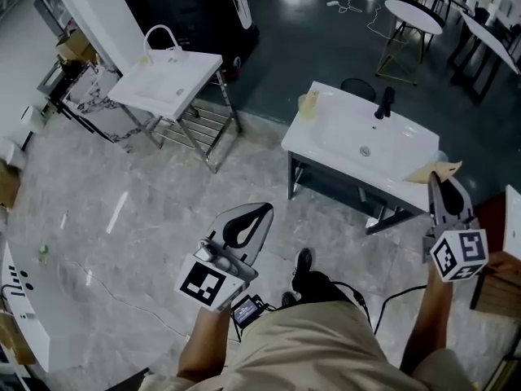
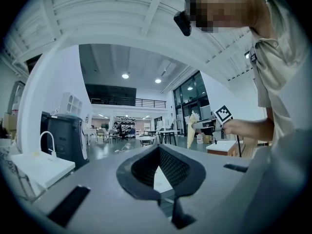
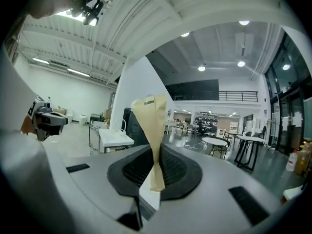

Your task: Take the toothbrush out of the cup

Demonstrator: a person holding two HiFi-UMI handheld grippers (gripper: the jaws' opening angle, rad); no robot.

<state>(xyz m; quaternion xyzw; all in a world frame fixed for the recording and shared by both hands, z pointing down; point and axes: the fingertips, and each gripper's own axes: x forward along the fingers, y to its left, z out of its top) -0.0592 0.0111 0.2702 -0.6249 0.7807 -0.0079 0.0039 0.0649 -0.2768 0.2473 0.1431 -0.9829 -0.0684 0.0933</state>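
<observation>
A yellowish cup (image 1: 308, 104) stands on the back left corner of the white sink (image 1: 342, 149) ahead; it is too small to tell whether a toothbrush is in it. My right gripper (image 1: 436, 179) hangs level over that sink's right end, shut on a tan folded paper piece (image 3: 152, 130), which sticks up out of the jaws (image 1: 440, 171). My left gripper (image 1: 260, 209) is over the floor in front of the sink, jaws shut with nothing between them (image 2: 157, 154). The left gripper view also catches the right gripper (image 2: 217, 122) with the paper piece (image 2: 191, 130).
A black faucet (image 1: 384, 103) stands at the back of the near sink. A second white sink (image 1: 167, 84) on a metal frame is to the far left. A round table (image 1: 413, 15) and chairs lie beyond. Cables (image 1: 106, 287) run over the tiled floor. A wooden box (image 1: 498, 287) sits at the right.
</observation>
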